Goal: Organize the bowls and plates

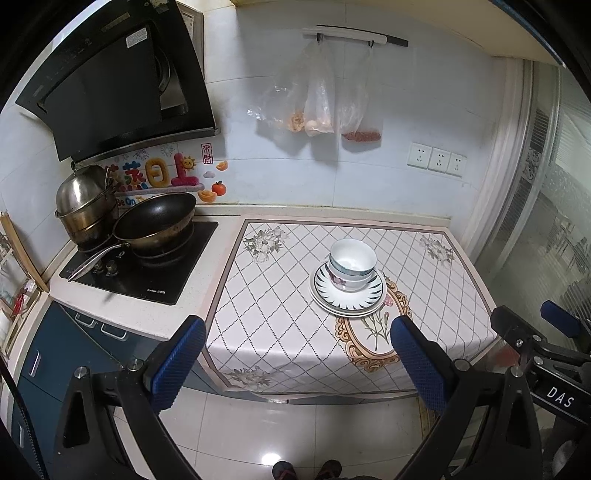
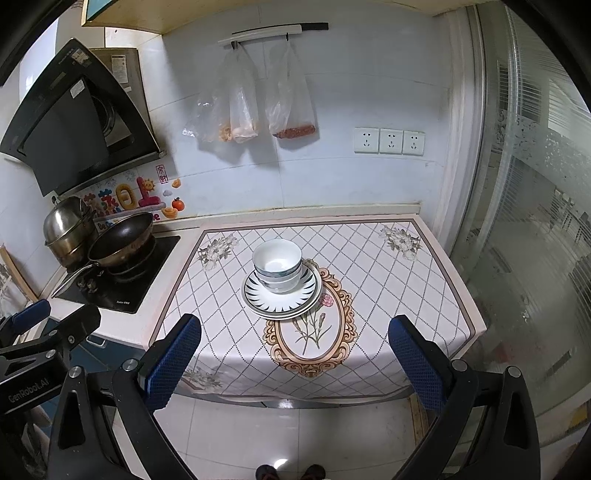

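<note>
Bowls stacked on plates, both grippers held back and empty.

The nested bowls sit on the stacked plates near the middle of the patterned cloth — well apart from the wok on the stove. Left gripper and right gripper hover near the counter edge, fingers spread wide — gripping nothing.

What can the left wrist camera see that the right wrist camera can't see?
Only the left wrist view shows the blue cabinet drawers under the stove, and the right hand-held gripper poking in at its edge.

Only the right wrist view shows the wooden shelf up top, and the left hand-held gripper at its edge.

Both show the stacked bowls sitting on the striped plates, the patterned tablecloth, the black wok, the hanging plastic bags and three wall sockets.
</note>
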